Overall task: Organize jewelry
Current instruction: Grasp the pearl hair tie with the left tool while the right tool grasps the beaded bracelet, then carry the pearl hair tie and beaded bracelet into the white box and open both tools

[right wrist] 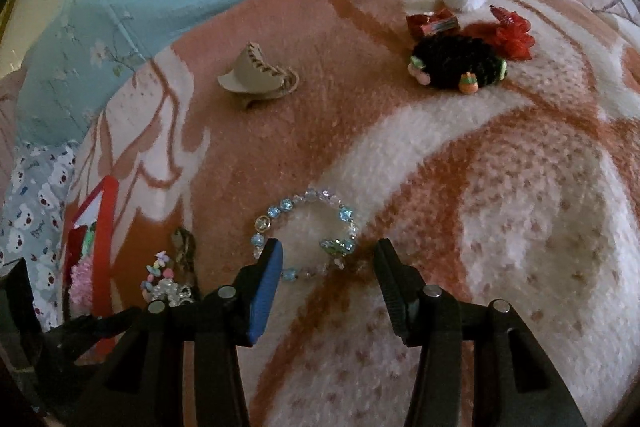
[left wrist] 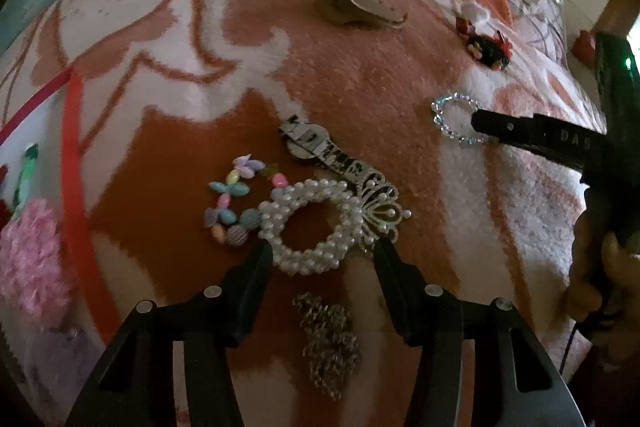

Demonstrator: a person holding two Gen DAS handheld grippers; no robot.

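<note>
**Left wrist and right wrist: both claws lined up on bracelets**

Left wrist: left claw (left wrist: 324, 251) wide open, empty, fingers straddling the pearl bracelet (left wrist: 308, 227) on the blanket (left wrist: 360, 75). Pastel bracelet (left wrist: 236, 199) touches it on the left; tiara (left wrist: 378, 211) and strap (left wrist: 324, 151) crowd its far side. Chain (left wrist: 328, 343) lies nearer the camera, between the fingers. Right claw reaches the crystal bracelet (left wrist: 456, 121), well apart. Red box (left wrist: 72, 163) at left edge.

Right wrist: right claw (right wrist: 328, 263) open, holding nothing, tips at the crystal bracelet's (right wrist: 304, 235) near edge. Hair clip (right wrist: 256, 75) and scrunchie (right wrist: 460, 67) lie farther off.

Step, as I read it: pre-grasp on both. Next calls for lowering, closing on one bead strand only, avoiding the tiara snag, then carrying toward the box, probably.
</note>
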